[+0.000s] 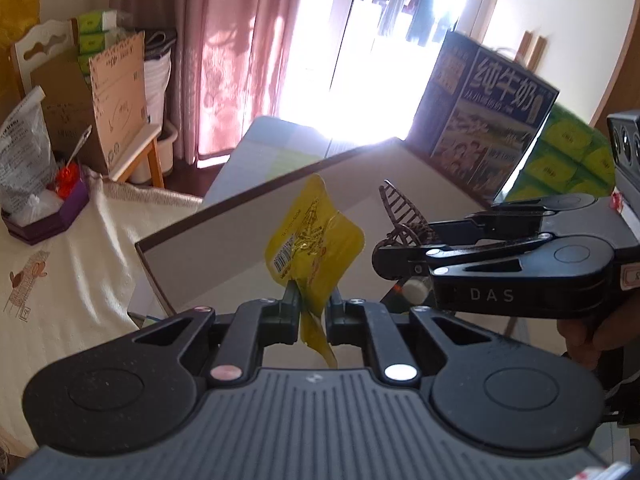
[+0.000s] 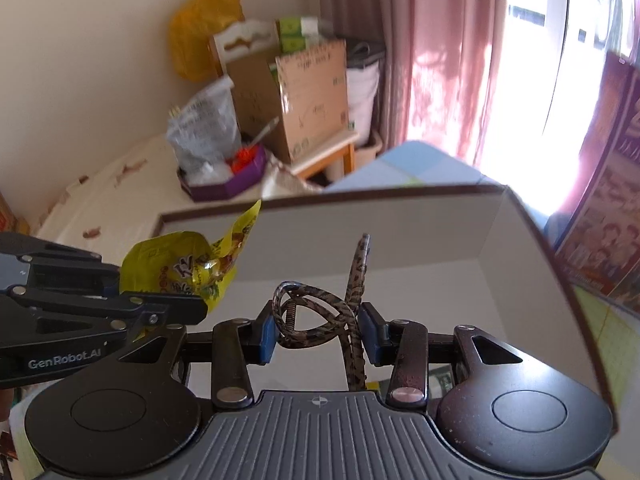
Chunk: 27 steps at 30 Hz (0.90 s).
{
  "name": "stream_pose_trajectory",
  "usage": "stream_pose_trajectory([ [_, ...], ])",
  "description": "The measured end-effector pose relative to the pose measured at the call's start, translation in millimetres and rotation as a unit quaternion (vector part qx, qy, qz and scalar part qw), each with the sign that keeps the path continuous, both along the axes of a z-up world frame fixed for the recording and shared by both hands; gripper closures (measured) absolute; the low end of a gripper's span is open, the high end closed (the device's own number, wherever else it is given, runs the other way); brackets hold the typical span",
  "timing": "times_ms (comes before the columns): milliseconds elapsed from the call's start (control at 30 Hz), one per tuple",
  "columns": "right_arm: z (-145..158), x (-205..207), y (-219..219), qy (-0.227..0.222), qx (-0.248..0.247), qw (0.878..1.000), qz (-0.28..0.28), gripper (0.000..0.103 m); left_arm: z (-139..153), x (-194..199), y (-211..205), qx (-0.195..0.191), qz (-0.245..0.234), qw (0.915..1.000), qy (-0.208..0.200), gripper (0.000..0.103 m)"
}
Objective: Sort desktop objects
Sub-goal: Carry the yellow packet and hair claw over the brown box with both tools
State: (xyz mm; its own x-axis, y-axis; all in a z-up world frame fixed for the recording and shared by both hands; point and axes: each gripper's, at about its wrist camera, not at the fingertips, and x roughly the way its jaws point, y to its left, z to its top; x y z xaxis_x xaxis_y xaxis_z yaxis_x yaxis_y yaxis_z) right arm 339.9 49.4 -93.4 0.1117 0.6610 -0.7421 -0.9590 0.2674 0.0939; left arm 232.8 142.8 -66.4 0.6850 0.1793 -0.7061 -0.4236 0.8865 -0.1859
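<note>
The left gripper (image 1: 313,304) is clamped tight on a yellow snack packet (image 1: 314,236), which stands up from the pinch and flares toward twelve o'clock in the left wrist view, its tail hanging below the pads. The right gripper (image 2: 318,330) grips a brown patterned hair claw (image 2: 320,316) between its blue pads (image 2: 267,334), jaws partly closed around it; one curved arm of the claw rises toward twelve o'clock, and a small spring shows at its hinge. Both held things hang over an open cardboard box (image 2: 420,232) with a pale inside and dark rim. From the right wrist, the packet sits at about nine o'clock, just beside the claw. Past the box at two o'clock in the left view stands a milk carton case (image 1: 484,116); the green packs (image 1: 568,156) beside it are probably tissues, though blur makes that uncertain.
</note>
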Motion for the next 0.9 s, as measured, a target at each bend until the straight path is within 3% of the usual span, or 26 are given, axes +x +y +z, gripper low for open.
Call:
stream_pose_trajectory([
  [200,-27,12,15,0.016,-0.035,0.999,-0.001,0.064,-29,24,21,-0.003,-0.001,0.9985,0.055,0.094],
  [500,-45,21,24,0.028,-0.063,0.998,-0.004,0.064,-52,52,21,0.038,-0.032,0.9906,0.128,0.094],
  [733,-50,27,23,0.034,-0.069,0.997,-0.007,0.064,-56,58,23,0.032,-0.032,0.9908,0.127,0.088],
  [900,-50,30,24,0.038,-0.070,0.997,-0.009,0.063,-50,56,26,0.027,-0.029,0.9923,0.118,0.077],
])
